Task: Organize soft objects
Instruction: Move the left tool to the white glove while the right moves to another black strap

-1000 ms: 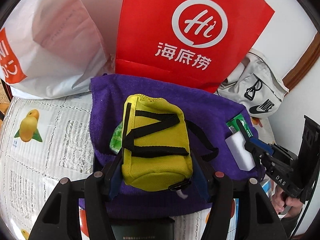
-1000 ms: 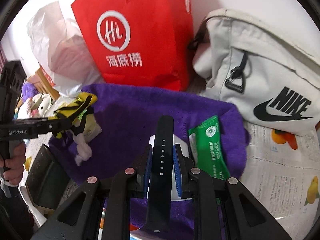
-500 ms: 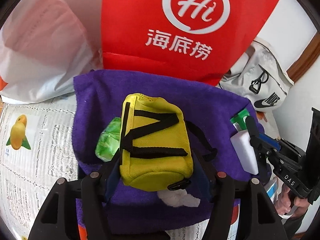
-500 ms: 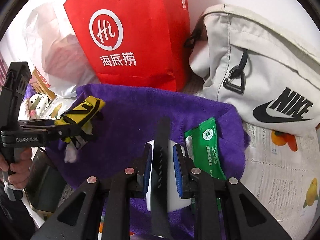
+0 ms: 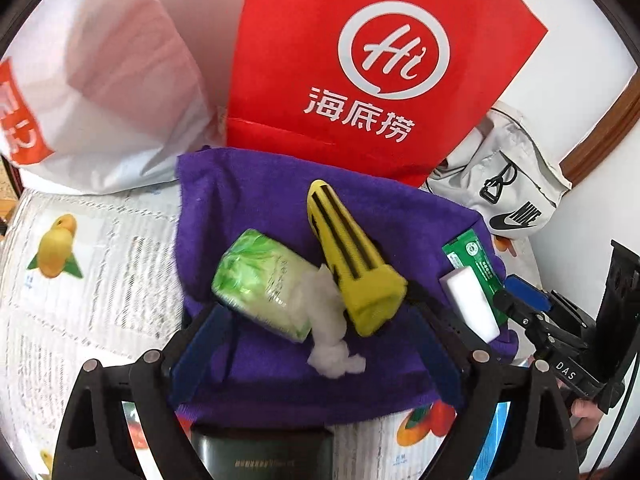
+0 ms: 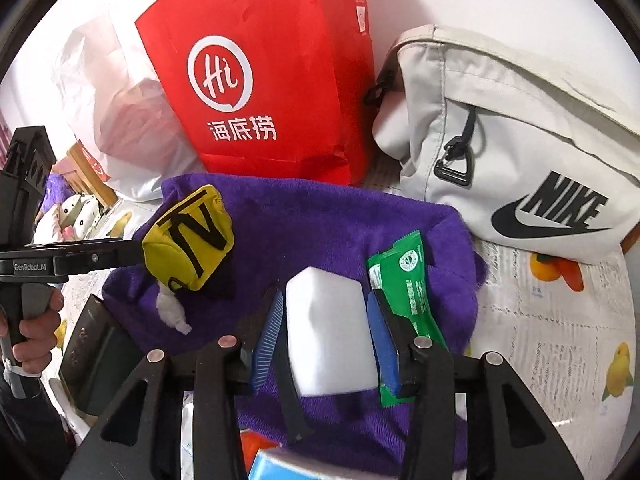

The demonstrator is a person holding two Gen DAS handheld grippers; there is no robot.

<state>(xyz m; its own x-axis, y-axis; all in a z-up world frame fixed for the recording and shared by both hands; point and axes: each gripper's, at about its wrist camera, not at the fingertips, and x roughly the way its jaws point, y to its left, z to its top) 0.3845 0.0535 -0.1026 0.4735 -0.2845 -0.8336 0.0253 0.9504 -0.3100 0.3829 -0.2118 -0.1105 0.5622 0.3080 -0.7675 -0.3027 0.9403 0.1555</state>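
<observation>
Tabletop is covered w/ fruit-print cloth; a purple towel is spread on it. Left tool is spread wide; yellow pouch rests against its right finger, above the towel. Right tool is released, fingers flanking a white sponge on the towel.

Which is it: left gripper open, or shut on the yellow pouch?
Open. In the left wrist view the left gripper has its fingers spread far wider than the yellow pouch, which sits tilted between them.
</observation>
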